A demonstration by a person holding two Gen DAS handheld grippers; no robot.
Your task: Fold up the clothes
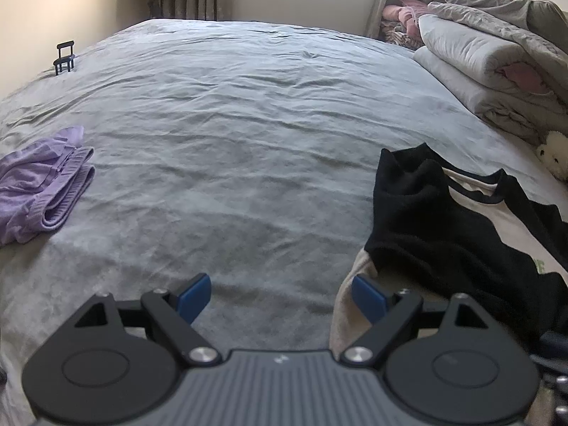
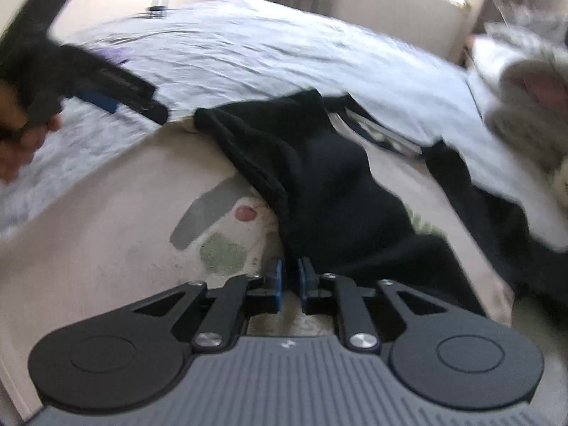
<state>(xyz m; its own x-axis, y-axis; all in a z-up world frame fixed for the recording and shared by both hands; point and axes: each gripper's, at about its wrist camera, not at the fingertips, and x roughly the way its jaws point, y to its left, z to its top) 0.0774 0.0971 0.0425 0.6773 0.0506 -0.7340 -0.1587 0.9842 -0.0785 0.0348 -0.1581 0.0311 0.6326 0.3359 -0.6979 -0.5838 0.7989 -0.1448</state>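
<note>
Clearly, the left gripper (image 1: 280,298) is held with its jaws wide and nothing between them, above the grey sheet (image 1: 248,124). Just to its right a shirt (image 1: 443,227), cream with black sleeves, is spread on the bed. A folded purple garment (image 1: 42,184) is seen well apart at the left edge. In the blurred right wrist view, the right gripper (image 2: 288,280) is seen with jaws narrow at the black sleeve (image 2: 330,191); whether the pads press the cloth cannot be told.
</note>
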